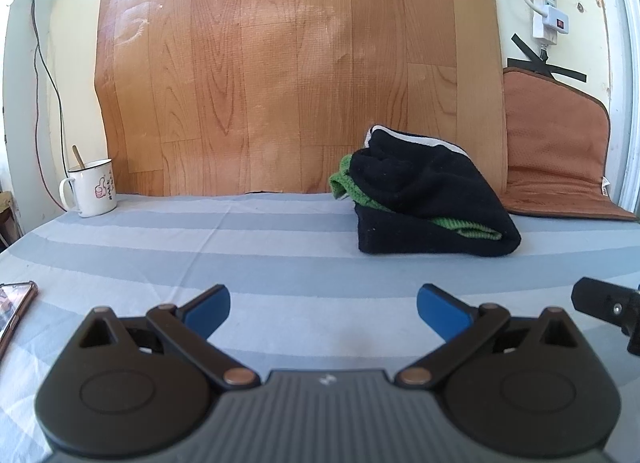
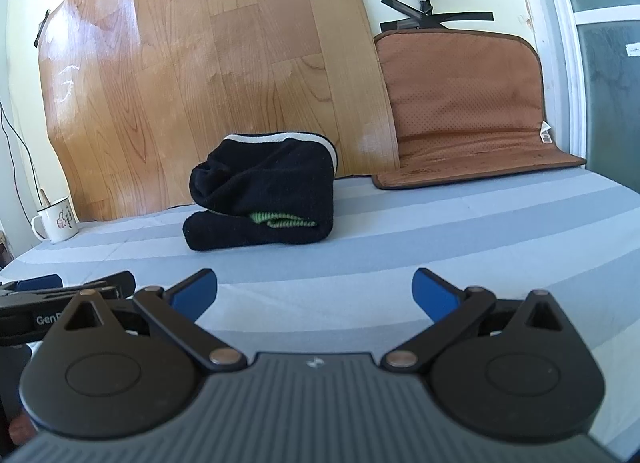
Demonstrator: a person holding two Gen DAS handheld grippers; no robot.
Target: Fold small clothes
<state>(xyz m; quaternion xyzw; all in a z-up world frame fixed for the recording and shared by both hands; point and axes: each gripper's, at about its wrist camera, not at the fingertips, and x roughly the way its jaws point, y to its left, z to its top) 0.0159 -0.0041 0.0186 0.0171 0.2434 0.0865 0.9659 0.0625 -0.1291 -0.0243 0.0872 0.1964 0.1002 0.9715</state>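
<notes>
Both my tongs, left gripper point(image 1: 323, 309) and right gripper point(image 2: 315, 292), gape empty short of the folded black garment point(image 1: 428, 199) on the striped sheet point(image 1: 248, 247). Only left view shows a phone point(image 1: 14, 309); right view reads "Gen".

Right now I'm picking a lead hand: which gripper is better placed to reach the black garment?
Right, marginally: the black garment lies almost straight ahead of the open right gripper, but off to the right of the left gripper.

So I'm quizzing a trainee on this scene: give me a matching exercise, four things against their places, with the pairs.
Things:
1. mug
2. black garment
3. brown mat
4. phone

Places:
A. folded, on the striped sheet by the wood panel
B. near left edge, partly cut off
C. far left, spoon inside
D. far right, bent up the wall

Pairs: 1-C, 2-A, 3-D, 4-B
</notes>
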